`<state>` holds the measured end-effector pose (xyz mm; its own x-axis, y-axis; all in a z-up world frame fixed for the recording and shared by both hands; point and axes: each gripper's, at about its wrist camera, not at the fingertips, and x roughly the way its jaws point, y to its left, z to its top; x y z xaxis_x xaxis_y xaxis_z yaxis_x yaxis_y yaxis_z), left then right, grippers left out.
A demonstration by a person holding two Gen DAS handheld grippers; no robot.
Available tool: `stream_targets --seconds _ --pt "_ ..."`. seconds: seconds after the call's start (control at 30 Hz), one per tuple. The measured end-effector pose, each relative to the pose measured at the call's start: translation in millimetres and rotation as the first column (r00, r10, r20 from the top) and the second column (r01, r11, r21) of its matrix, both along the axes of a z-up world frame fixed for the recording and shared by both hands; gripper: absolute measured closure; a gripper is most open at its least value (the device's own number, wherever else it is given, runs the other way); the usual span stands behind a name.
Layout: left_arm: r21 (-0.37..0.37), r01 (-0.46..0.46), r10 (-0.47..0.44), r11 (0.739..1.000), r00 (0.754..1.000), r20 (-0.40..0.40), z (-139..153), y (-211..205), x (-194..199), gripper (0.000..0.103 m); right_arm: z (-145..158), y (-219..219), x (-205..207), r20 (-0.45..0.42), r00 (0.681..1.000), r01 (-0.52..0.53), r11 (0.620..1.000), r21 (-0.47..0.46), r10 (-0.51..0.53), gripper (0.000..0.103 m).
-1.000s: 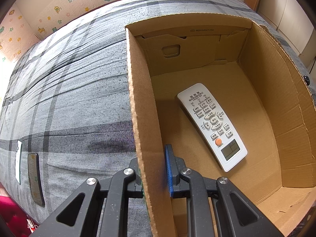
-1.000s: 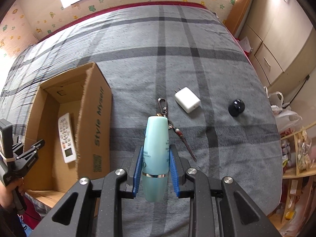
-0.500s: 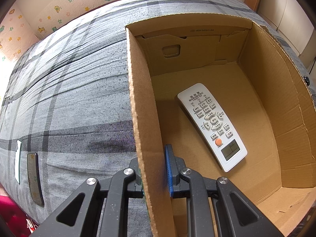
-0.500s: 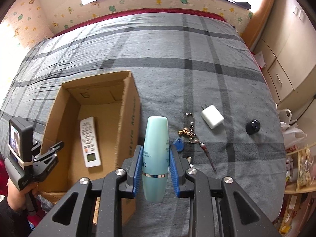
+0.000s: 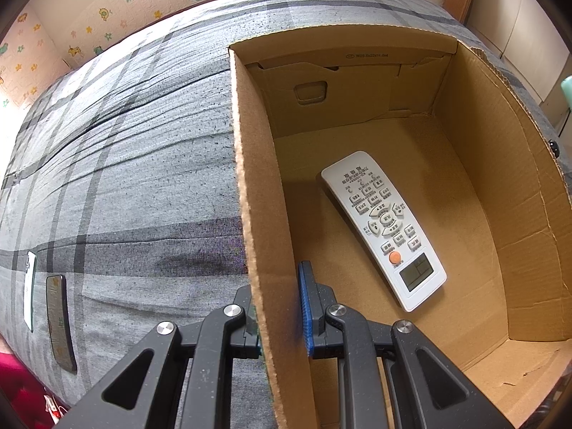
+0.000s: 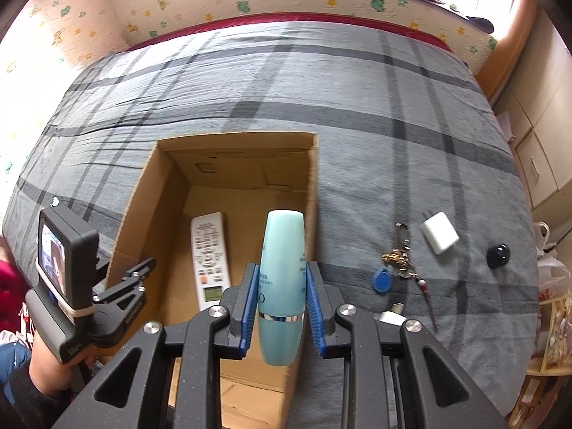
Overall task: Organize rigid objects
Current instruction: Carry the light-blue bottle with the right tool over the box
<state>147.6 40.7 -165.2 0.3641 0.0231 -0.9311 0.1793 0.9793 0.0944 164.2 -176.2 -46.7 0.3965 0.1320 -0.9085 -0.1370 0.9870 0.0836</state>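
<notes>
Tongs on our right (image 6: pixel 281 286) clamp a teal bottle (image 6: pixel 281 279) above the cardboard box (image 6: pixel 311 178), whose wall our left tongs (image 5: pixel 280 307) pinch; we should lower it beside the remote (image 6: pixel 209 257) before releasing.

Right gripper (image 6: pixel 281 307): I am clamping the teal bottle (image 6: pixel 281 282) above the cardboard box (image 6: pixel 312 186).
Box contents: a white remote (image 6: pixel 210 257) is lying inside.
Left gripper (image 6: pixel 137 275): I am pinching the box's left wall.

left: at box (image 5: pixel 264 214) wall | right: overhead | shared: remote (image 5: pixel 384 227)
</notes>
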Motion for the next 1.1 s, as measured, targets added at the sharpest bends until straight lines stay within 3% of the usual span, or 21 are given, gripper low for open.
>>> stream_targets --seconds 0.53,1.1 --pt "-0.023 -0.004 0.004 1.000 1.000 0.002 2.4 5.6 0.3 0.086 -58.7 67.3 41.1 -0.089 0.994 -0.070 0.997 -0.021 0.068 0.076" --pt "-0.041 -0.009 0.009 0.999 1.000 -0.001 2.9 14.6 -0.7 0.086 -118.4 77.2 79.7 -0.181 0.982 -0.075 0.994 -0.075 0.061 0.076"
